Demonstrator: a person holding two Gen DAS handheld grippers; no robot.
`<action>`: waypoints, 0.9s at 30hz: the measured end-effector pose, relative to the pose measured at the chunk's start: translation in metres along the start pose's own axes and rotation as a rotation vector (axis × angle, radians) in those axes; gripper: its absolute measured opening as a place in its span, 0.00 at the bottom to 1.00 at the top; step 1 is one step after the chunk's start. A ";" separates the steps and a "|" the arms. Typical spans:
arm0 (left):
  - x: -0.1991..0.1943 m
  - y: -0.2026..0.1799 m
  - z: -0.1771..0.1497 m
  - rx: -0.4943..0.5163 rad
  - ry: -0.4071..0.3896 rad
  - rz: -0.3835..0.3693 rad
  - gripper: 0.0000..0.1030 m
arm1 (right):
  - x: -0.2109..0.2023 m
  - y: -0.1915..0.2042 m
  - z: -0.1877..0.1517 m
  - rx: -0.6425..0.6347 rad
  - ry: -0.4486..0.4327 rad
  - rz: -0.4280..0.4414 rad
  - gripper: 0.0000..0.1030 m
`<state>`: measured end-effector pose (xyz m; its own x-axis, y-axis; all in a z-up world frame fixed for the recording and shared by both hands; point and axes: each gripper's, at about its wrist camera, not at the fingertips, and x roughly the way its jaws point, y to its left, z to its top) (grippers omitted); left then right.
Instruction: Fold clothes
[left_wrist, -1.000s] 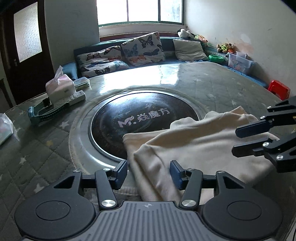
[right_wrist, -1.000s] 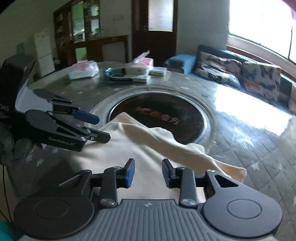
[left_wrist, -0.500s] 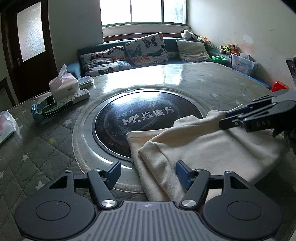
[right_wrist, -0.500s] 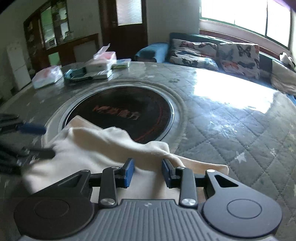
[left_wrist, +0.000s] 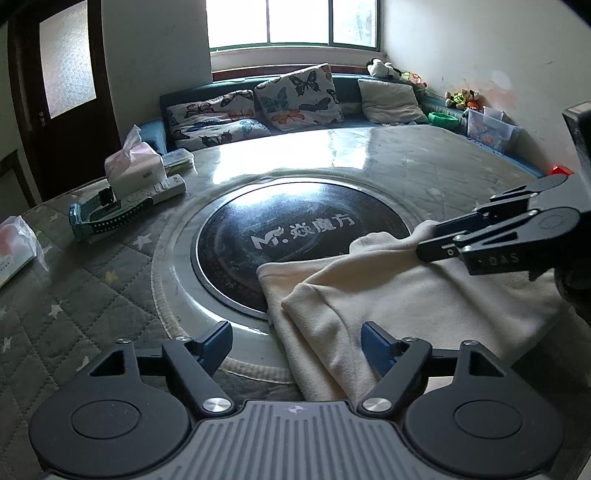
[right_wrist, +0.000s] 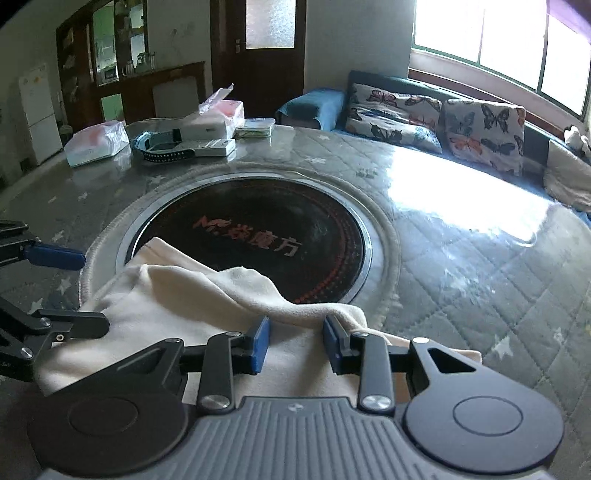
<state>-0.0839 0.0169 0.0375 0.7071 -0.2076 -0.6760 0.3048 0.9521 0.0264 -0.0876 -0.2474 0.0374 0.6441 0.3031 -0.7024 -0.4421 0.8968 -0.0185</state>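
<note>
A cream garment (left_wrist: 399, 291) lies partly folded on the round table, overlapping the black glass disc (left_wrist: 295, 240); it also shows in the right wrist view (right_wrist: 192, 306). My left gripper (left_wrist: 297, 345) is open, its jaws wide apart over the garment's near corner. My right gripper (right_wrist: 295, 341) is open, with the garment's raised fold edge lying between its blue pads (right_wrist: 260, 341). The right gripper shows side-on in the left wrist view (left_wrist: 436, 245) at the garment's far right edge. The left gripper shows at the left edge of the right wrist view (right_wrist: 55, 291).
A tissue box (left_wrist: 133, 168), a remote (left_wrist: 162, 190) and a teal strap (left_wrist: 99, 218) sit at the table's far left. A plastic packet (right_wrist: 96, 144) lies beside them. A sofa with butterfly cushions (left_wrist: 295, 98) runs behind the table.
The left gripper has drawn back and opened wider. The right gripper has lowered onto the garment's far edge, and the fold now sits between its pads.
</note>
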 end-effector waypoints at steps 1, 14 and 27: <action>-0.001 0.001 0.000 -0.003 -0.001 0.002 0.79 | -0.003 0.002 0.000 -0.005 -0.004 0.005 0.31; 0.002 0.012 -0.003 -0.070 0.019 0.022 0.81 | -0.044 0.061 -0.024 -0.169 0.008 0.175 0.31; -0.010 0.034 -0.006 -0.174 0.027 0.061 0.80 | -0.056 0.085 -0.032 -0.234 -0.033 0.171 0.29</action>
<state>-0.0840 0.0529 0.0409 0.7028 -0.1448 -0.6965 0.1457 0.9876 -0.0584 -0.1814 -0.1981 0.0524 0.5659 0.4569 -0.6863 -0.6757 0.7340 -0.0685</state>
